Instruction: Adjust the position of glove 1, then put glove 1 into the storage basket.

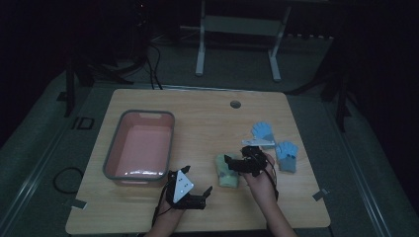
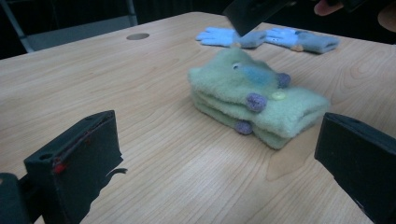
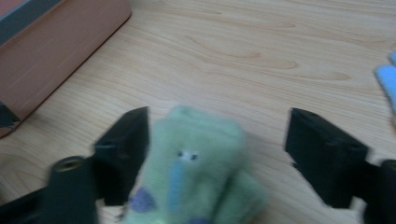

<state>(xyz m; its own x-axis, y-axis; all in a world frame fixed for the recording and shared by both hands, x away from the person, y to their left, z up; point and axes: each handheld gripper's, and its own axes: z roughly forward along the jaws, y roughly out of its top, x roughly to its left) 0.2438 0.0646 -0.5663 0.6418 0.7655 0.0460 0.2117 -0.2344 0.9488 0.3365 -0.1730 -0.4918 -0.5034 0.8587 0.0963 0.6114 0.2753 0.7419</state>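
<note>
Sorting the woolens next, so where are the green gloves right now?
In the high view, the green gloves lie folded on the table's near right-center, under the open right gripper, right of the pink bin.

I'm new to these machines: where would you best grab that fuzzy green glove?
Across the green glove's folded stack, from above, as the open right tool straddles it now. It lies flat and layered, so pinching its long sides likely gathers every layer.

A dim room: grey floor, white-legged furniture frame behind.
</note>
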